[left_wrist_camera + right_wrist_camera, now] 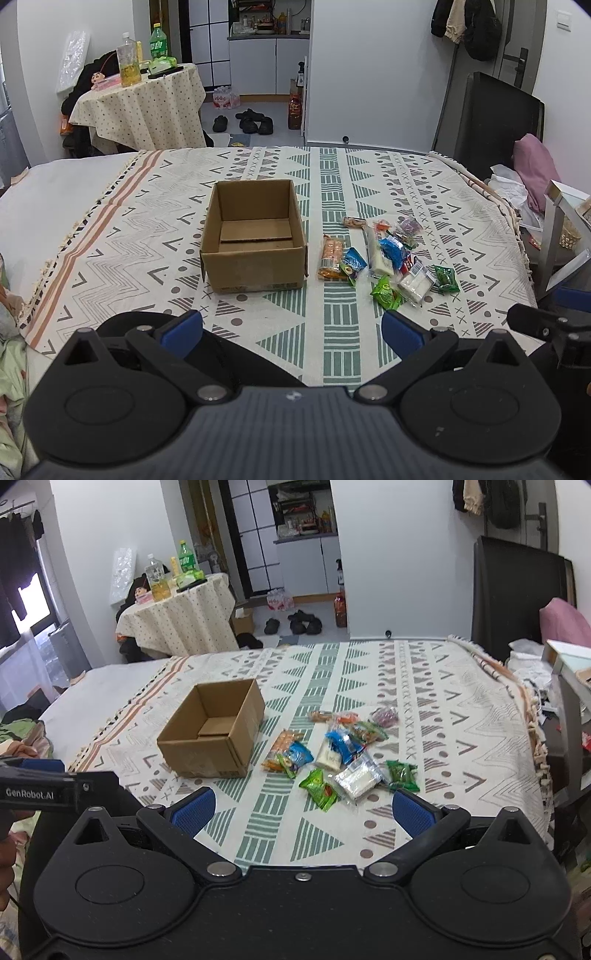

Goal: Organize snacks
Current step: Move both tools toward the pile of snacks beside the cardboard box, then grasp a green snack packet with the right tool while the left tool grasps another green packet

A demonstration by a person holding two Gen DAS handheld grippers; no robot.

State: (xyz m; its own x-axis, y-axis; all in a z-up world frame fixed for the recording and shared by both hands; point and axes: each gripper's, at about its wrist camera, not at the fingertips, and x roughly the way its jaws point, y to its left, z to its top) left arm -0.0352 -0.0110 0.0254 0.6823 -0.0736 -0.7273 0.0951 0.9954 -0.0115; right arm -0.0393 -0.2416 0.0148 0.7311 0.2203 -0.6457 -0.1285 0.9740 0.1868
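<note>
Soft woven cloth, cream with green and grey geometric bands (332,206), covers the bed that carries everything here, and that yielding surface is the first hazard I would judge: a hand-held gripper pressing down for a flat packet could pinch the fabric along with it and drag the neighbours. On it stands the open brown cardboard box (255,236), empty but for a loose cardboard flap on its floor; it looks light, so a nudge against its wall could slide or tip it. Just to its right lies the scattered pile of small wrapped snacks (388,254), near the box but not touching it, several packets overlapping. The long orange biscuit pack (330,256) lies nearest the box; the clear packet of white sweets (356,781), the bright green foil sachet (318,788) and the dark green sachet (402,775) lie nearest the camera. Glossy film is likely to slip from the pads, and closing on overlapped packets could lift two at once or flick one off the bed's edge. The left hand-held gripper (291,328) hangs low over the cloth in front of the box, its blue-padded fingers (183,330) spread wide, holding and touching nothing. The right hand-held gripper (303,810) is likewise wide apart and empty, poised just short of the green sachet, with the snacks lying beyond its blue fingertips (413,810).
</note>
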